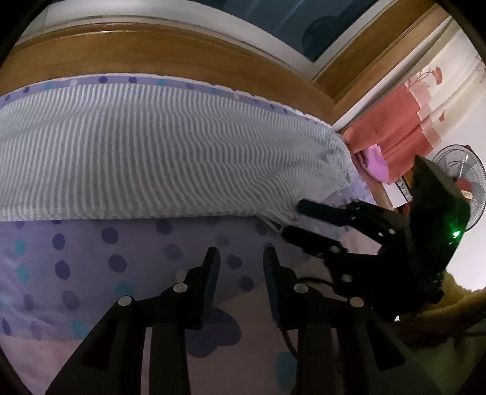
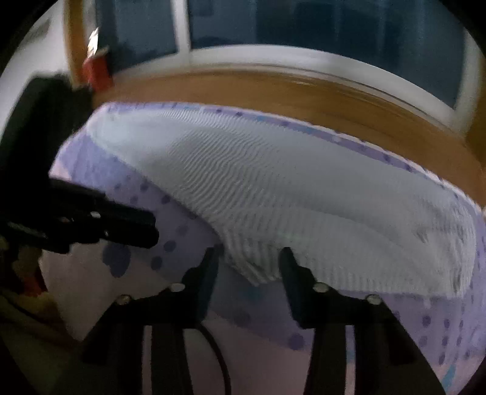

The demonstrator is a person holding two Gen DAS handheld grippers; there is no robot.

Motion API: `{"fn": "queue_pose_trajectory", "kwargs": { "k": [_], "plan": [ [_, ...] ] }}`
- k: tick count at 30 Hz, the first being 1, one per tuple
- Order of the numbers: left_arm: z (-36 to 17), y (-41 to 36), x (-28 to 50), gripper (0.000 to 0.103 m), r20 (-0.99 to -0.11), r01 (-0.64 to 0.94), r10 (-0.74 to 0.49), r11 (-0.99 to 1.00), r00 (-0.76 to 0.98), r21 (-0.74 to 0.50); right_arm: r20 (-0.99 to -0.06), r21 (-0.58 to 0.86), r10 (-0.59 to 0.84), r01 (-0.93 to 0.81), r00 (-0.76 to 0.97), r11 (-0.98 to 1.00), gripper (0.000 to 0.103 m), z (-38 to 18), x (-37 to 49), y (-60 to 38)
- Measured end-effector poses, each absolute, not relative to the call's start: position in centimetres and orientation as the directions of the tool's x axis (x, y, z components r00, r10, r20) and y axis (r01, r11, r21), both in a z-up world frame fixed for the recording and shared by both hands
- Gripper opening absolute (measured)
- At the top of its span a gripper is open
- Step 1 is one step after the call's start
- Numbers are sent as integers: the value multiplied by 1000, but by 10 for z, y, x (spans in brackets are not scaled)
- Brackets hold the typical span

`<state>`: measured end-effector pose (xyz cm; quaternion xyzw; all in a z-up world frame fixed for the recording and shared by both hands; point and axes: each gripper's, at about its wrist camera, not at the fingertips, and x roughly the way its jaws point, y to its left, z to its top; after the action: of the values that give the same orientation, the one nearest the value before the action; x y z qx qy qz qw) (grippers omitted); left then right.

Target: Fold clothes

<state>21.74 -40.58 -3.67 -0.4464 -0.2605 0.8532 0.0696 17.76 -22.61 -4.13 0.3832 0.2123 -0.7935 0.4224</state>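
A pale striped garment point(image 1: 145, 152) lies flat on a lilac dotted bed sheet point(image 1: 91, 258); it also shows in the right wrist view point(image 2: 288, 188). My left gripper point(image 1: 241, 258) is open and empty over the sheet, just short of the garment's near edge. My right gripper point(image 2: 249, 258) is open, with the garment's near corner point(image 2: 261, 270) lying between its fingers. In the left wrist view the right gripper point(image 1: 291, 220) sits at the garment's right corner. The left gripper point(image 2: 148, 226) shows at the left of the right wrist view.
A wooden bed frame point(image 1: 152, 51) runs behind the bed under a dark window point(image 2: 303, 24). At the right are an orange curtain point(image 1: 395, 121), a pink cloth point(image 1: 376, 164) and a standing fan point(image 1: 464, 179).
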Motion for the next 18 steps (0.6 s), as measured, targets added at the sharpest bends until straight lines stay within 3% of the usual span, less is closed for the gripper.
{"fn": "queue_pose_trajectory", "kwargs": {
  "k": [3, 4, 5, 12, 18],
  "plan": [
    [-40, -407, 222, 29, -694, 93, 375, -839, -615, -536, -801, -44, -475, 828, -363, -559, 23, -51, 171, -238],
    [-41, -407, 222, 29, -683, 82, 385, -834, -621, -545, -801, -34, -477, 823, -362, -567, 12, -50, 168, -237],
    [-41, -406, 223, 29, -670, 62, 397, -832, -628, -551, -801, 4, -488, 813, -346, -582, 7, -48, 163, -233],
    [-34, -384, 207, 29, -630, -131, 429, -877, -648, -463, -778, 313, -590, 679, -218, -664, 6, -36, 120, -205],
    [-28, -371, 190, 29, -627, -221, 412, -905, -661, -363, -763, 361, -611, 644, -212, -675, 6, -24, 115, -194]
  ]
}}
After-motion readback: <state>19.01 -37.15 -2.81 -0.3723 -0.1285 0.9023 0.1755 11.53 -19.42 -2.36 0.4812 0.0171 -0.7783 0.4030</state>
